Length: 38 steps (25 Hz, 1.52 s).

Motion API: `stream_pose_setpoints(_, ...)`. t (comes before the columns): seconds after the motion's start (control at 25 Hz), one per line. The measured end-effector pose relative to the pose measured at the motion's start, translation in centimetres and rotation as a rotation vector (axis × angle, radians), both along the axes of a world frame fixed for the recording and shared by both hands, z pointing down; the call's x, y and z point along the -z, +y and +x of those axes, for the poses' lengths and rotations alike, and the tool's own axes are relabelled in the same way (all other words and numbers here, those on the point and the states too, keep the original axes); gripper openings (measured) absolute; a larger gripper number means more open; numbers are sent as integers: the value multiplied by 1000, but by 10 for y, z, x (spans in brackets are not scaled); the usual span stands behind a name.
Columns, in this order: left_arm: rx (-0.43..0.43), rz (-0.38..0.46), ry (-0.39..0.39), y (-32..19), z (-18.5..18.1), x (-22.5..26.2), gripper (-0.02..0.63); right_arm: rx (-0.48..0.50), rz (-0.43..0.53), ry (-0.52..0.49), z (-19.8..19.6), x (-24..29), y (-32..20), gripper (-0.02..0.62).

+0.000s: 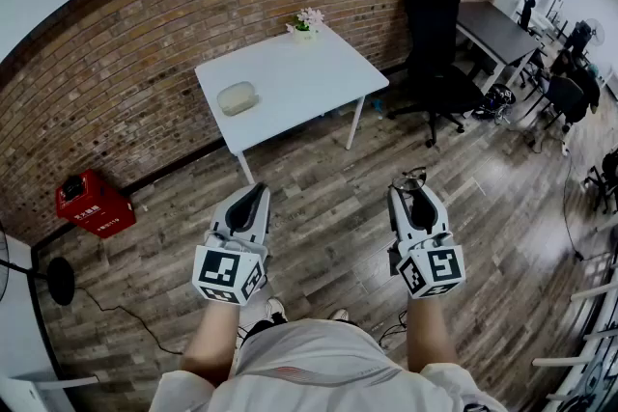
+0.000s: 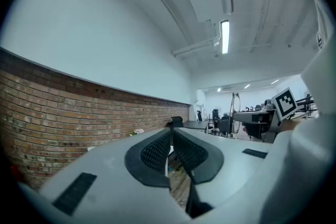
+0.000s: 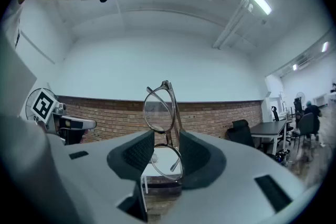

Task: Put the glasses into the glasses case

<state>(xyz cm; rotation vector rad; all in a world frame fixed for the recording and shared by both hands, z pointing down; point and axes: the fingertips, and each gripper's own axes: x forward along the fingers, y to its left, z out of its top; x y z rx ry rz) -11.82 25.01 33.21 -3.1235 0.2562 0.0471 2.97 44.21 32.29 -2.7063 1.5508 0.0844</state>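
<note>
Clearly, the thin-framed glasses [image 3: 163, 113] sit clamped near the bridge in the right gripper's [image 3: 167, 155] jaws. They are probably light, fragile and slippery. The left gripper's [image 2: 171, 139] jaws are together and empty. The glasses case [image 1: 238, 97] lies on the worktop [image 1: 319, 72], well apart.

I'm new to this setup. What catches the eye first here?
A pair of glasses stands on end, pinched in the right tongs, above the wooden floor. Ahead, a beige glasses case lies on a white table by the brick wall; the left tongs are shut and empty.
</note>
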Motion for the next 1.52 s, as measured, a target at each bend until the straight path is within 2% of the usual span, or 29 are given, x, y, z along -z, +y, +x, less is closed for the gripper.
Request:
stream_pose_setpoints(0.52, -8, -11, 6, -8, -16, -1, 28, 18, -16, 33, -18, 5, -12, 199)
stream_pose_setpoints(0.72, -5, -24, 10, -28, -24, -3, 28, 16, -22, 39, -23, 5, -29, 199)
stream_pose_setpoints(1.08, 5, -37, 22, -84, -53, -9, 28, 42, -2, 73, -53, 8, -87, 200)
stream_pose_setpoints(1.24, 17, -56, 20, -110, -60, -18, 28, 59, -23, 76, -60, 3, -117, 201)
stream_pose_setpoints(1.52, 68, -62, 9, -158, -41, -23, 28, 110, -27, 70, -27, 0, -171, 201)
